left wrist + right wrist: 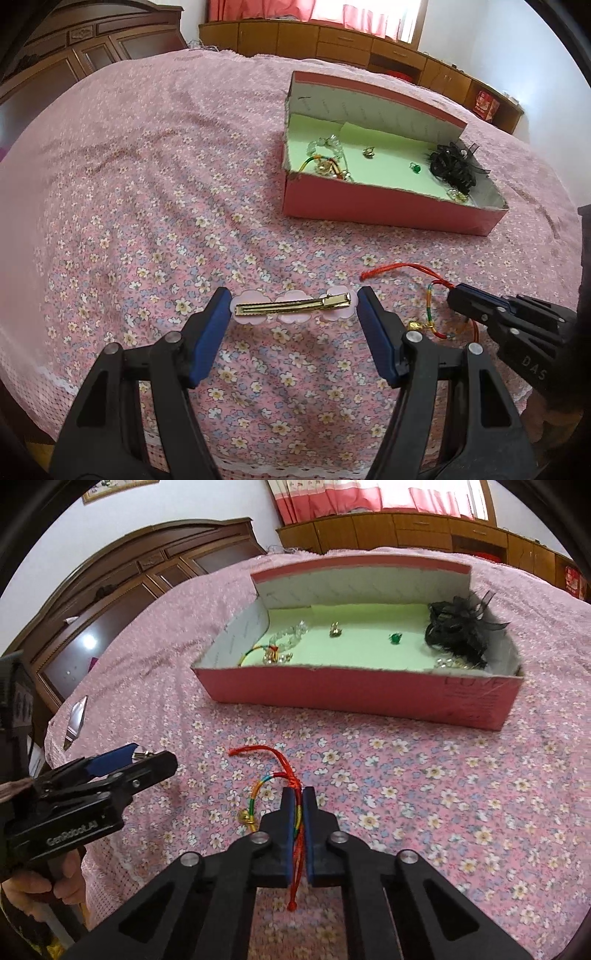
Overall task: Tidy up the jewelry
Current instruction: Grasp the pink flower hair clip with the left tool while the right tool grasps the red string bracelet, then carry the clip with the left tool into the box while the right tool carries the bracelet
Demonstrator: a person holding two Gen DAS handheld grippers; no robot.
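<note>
Red cord bracelet [291, 797] pinched between right gripper's [299, 794] fingers [287, 812].

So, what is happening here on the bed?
A person is sorting jewelry into a pink cardboard box with green lining on the flowered bedspread. The right gripper is shut on a red and rainbow cord bracelet, which lies on the bedspread. The left gripper stands open around a pink cloud-shaped hair clip with a gold metal clasp, not yet squeezing it. The box already holds a black hair accessory and some small pieces.
</note>
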